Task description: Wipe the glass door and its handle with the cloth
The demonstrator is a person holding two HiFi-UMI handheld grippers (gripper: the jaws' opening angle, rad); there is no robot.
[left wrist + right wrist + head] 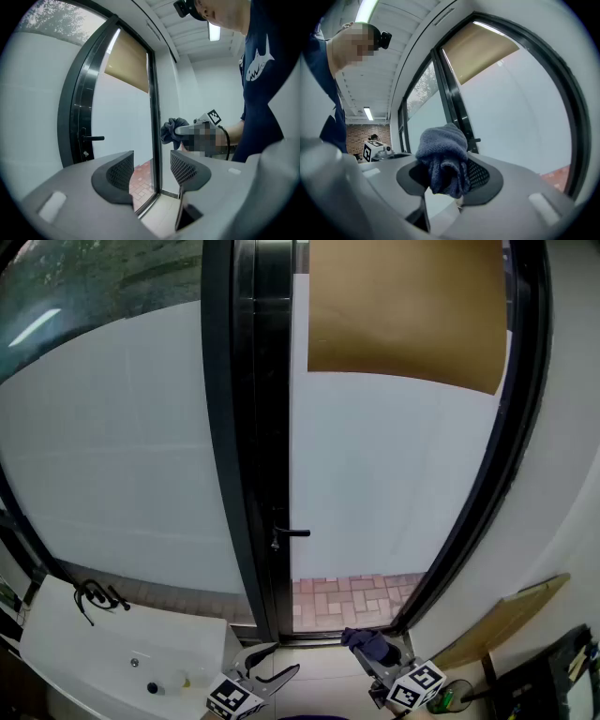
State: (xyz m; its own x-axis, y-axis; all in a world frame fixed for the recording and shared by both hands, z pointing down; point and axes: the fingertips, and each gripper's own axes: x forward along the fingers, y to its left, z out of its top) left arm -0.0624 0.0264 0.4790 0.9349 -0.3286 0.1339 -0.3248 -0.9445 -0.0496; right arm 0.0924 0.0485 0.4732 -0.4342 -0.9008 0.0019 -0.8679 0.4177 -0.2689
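At the far left a white sink (pixel 56 652) sits low in the head view, with a black tap (pixel 94 594) at its far edge. Behind it a wide frosted window pane (pixel 122 446) runs right to a black frame (pixel 246 427). Near the bottom of the view, just left of the frame's foot, the left gripper (pixel 272 668) points toward the door; its jaws stand wide apart with nothing between them, and its own view shows only the floor and the door's lower edge through the gap. The black handle (pixel 292 533) sticks out to the right from the frame, low on the door and untouched by either gripper. To its right is the glass door (pixel 375 474), frosted white over most of its height, with a clear strip at the bottom where reddish paving (pixel 347 594) shows through. A brown blind (pixel 403 310) covers the top part of the glass. At the door's lower right, near the sill, the right gripper (pixel 375 657) has its jaws closed on the cloth (pixel 367 641), a dark blue knitted piece bunched into a lump that bulges out above and below the jaw tips. The cloth is well below the handle and, seen from the left gripper view, hangs in front of the door's right-hand frame without touching the glass. Farther right, a light brown board (pixel 497 620) leans against the white wall (pixel 562 474).
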